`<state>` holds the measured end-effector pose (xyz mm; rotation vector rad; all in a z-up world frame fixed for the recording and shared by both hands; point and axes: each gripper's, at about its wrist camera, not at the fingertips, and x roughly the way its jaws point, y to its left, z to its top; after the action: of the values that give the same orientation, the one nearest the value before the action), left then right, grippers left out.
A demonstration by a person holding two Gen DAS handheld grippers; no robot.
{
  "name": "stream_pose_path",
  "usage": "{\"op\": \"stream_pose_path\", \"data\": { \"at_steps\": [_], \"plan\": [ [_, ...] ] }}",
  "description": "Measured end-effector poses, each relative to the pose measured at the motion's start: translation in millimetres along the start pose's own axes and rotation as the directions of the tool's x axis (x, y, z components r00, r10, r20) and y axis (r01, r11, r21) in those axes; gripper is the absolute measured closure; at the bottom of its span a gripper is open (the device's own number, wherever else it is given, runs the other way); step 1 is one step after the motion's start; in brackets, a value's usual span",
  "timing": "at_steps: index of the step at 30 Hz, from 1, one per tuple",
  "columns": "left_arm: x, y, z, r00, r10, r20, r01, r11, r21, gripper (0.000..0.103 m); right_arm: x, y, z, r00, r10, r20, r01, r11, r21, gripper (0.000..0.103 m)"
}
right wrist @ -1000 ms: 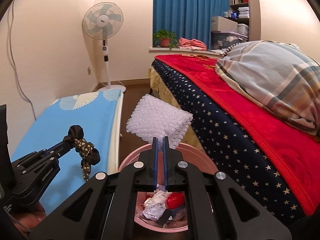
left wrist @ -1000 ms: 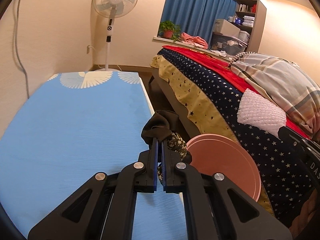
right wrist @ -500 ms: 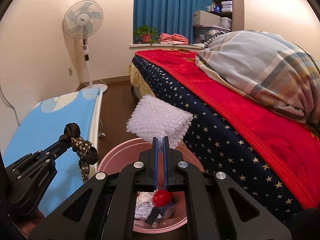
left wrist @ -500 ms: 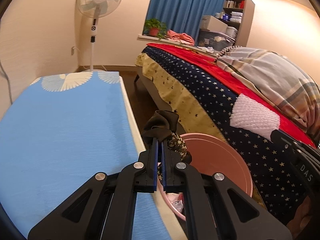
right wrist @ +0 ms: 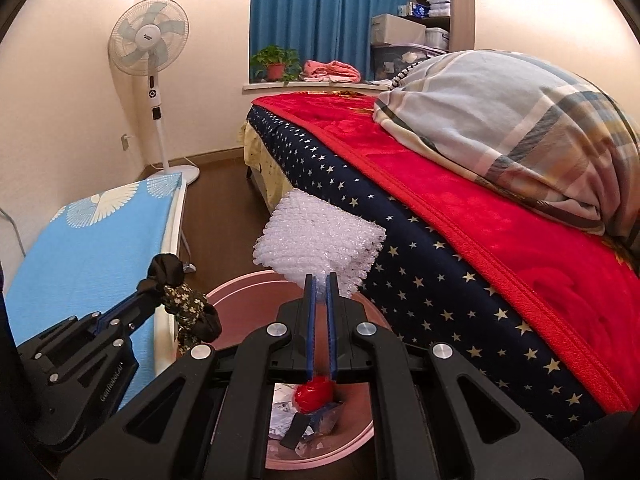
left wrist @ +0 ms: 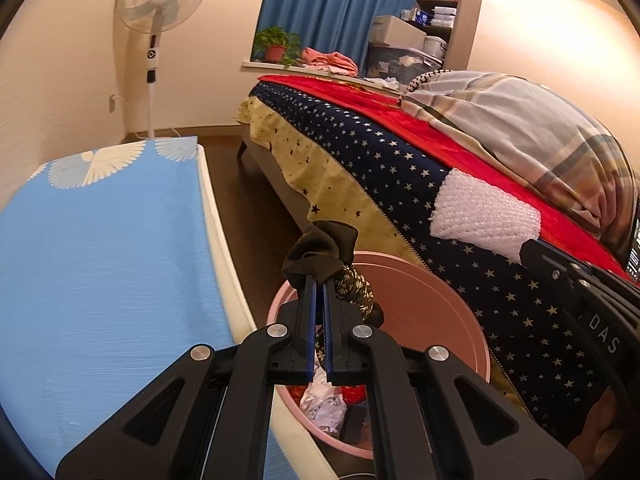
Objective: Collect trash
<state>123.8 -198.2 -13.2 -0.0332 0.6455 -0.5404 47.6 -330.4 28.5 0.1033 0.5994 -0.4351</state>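
My left gripper (left wrist: 319, 280) is shut on a black floral scrunchie (left wrist: 324, 250) and holds it over the near rim of the pink trash bin (left wrist: 432, 304). The scrunchie also shows in the right wrist view (right wrist: 182, 300), pinched in the left gripper (right wrist: 150, 292). My right gripper (right wrist: 320, 278) is shut on a white piece of bubble wrap (right wrist: 320, 244) above the pink bin (right wrist: 240, 288). The bubble wrap shows in the left wrist view (left wrist: 484, 216). The bin holds crumpled paper (left wrist: 324, 400) and a red wrapper (right wrist: 314, 390).
A blue ironing board (left wrist: 100, 248) stands to the left of the bin. A bed with a star-patterned cover (right wrist: 420, 276), a red blanket (right wrist: 460, 200) and a plaid duvet (right wrist: 512, 120) is on the right. A standing fan (right wrist: 150, 46) is by the far wall.
Both grippers moved toward the bin with their loads. The left gripper with the scrunchie went from over the ironing board to over the bin's rim. More of the bin's inside shows.
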Motion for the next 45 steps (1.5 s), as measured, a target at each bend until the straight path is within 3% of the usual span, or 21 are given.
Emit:
{"op": "stream_pose_path", "data": {
  "at_steps": [7, 9, 12, 15, 21, 29, 33, 35, 37, 45],
  "plan": [
    [8, -4, -4, 0.998, -0.050, -0.043, 0.050, 0.999, -0.003, 0.099, 2, -3, -2, 1.000, -0.010, -0.014, 0.010, 1.000, 0.010, 0.093],
    [12, -5, -7, 0.996, -0.059, -0.067, 0.060, 0.998, 0.000, 0.094, 5, -4, -3, 0.999, -0.011, -0.033, 0.012, 1.000, 0.012, 0.093],
    [11, -5, -8, 0.997, -0.047, -0.068, 0.048, 0.999, 0.001, 0.066, 7, -7, -5, 0.999, -0.018, -0.043, 0.019, 1.000, 0.017, 0.075],
    [6, -4, -5, 0.998, -0.029, -0.050, 0.029, 1.000, 0.008, 0.064, 4, -8, -5, 0.999, -0.018, -0.034, 0.019, 1.000, 0.018, 0.065],
    [-13, 5, -1, 0.999, 0.031, -0.013, -0.030, 0.999, 0.021, 0.053, -6, -8, -3, 1.000, 0.011, -0.010, -0.011, 1.000, 0.022, 0.064],
    [-46, 21, 3, 0.995, 0.094, 0.036, -0.095, 0.995, 0.027, 0.042, -44, 0, 3, 0.990, 0.112, 0.080, -0.112, 0.994, -0.012, 0.045],
    [-67, 32, 1, 0.987, 0.152, 0.053, -0.153, 0.988, 0.017, 0.034, -64, 6, 3, 0.980, 0.162, 0.116, -0.159, 0.987, -0.037, 0.033],
    [-78, 38, 0, 0.982, 0.182, 0.059, -0.183, 0.983, 0.005, 0.030, -74, 7, 3, 0.974, 0.184, 0.134, -0.179, 0.983, -0.049, 0.020],
    [-89, 45, -3, 0.976, 0.207, 0.061, -0.206, 0.978, -0.011, 0.027, -81, 9, 2, 0.970, 0.195, 0.144, -0.189, 0.981, -0.053, 0.015],
    [-138, 63, -10, 0.950, 0.299, 0.094, -0.295, 0.954, -0.053, 0.018, -103, 24, -10, 0.953, 0.267, 0.140, -0.252, 0.961, -0.116, 0.005]
  ]
}}
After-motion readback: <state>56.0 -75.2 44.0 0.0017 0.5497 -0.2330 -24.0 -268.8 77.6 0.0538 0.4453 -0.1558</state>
